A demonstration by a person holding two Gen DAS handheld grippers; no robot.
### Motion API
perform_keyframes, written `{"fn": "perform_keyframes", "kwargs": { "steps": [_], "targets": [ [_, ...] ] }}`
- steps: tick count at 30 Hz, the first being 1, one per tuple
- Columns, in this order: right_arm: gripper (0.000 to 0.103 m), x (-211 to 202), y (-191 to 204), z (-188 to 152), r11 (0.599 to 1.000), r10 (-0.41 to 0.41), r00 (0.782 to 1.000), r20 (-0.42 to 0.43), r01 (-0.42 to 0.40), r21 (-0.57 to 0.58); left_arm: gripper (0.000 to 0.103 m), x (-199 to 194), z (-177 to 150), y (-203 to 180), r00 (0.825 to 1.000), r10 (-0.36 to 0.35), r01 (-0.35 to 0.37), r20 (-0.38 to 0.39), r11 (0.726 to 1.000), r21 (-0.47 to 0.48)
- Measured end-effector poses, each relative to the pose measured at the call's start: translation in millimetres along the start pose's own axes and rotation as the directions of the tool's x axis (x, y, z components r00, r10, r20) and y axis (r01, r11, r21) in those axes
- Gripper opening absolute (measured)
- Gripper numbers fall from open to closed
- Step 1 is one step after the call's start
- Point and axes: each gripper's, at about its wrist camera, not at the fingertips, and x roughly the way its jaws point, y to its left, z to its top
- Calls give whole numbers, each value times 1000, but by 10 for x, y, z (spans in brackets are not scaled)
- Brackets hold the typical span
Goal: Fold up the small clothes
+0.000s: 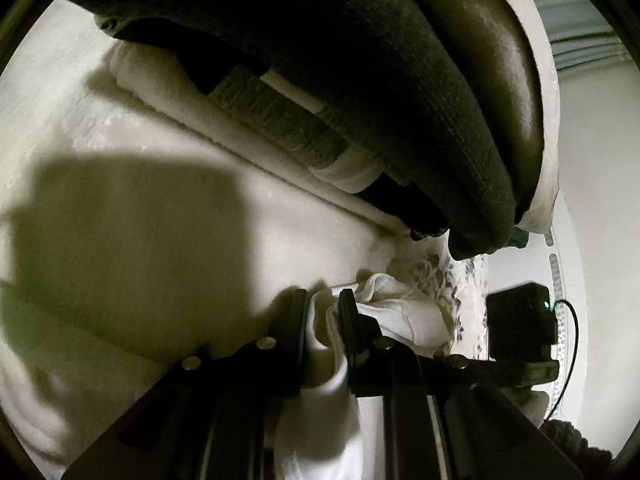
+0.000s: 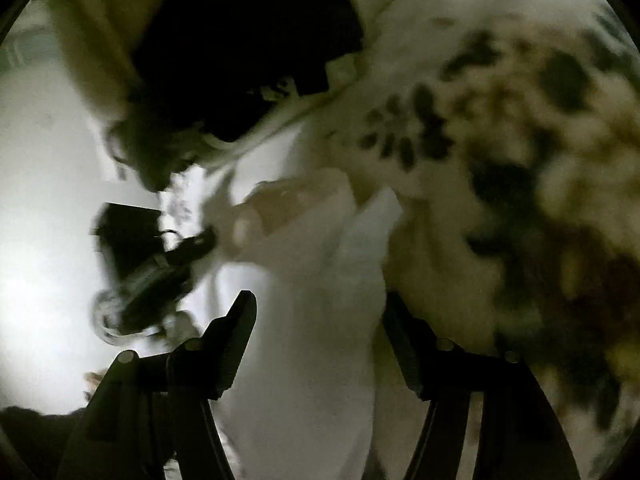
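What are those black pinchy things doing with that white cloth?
A person is folding small clothes with a gripper in each hand. The left gripper has pinched a bunched edge of a white cloth lying on a pale surface. The right gripper is open around the same sort of white cloth, not squeezing it, beside a flowered fabric.

White bed surface with clothes on it

A pale, fuzzy bedcover [image 1: 168, 216] carries a folded stack of white and grey-green clothes [image 1: 280, 120] along its far side, a crumpled white garment [image 1: 400, 308] nearer, and a floral-patterned fabric [image 2: 500, 128] beside it.
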Motion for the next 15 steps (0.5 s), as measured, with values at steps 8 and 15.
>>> {"fn": "perform_keyframes", "kwargs": {
  "steps": [8,15],
  "targets": [
    [20,232,100,316,992,-88,995,55,83,94,13,-9,25,26,1000,4,-4,0,1000,-8],
    [66,-68,-63,57,988,33,993,116,-50,145,57,-247,-32,232,994,-107,109,22,986,-130]
  ]
}}
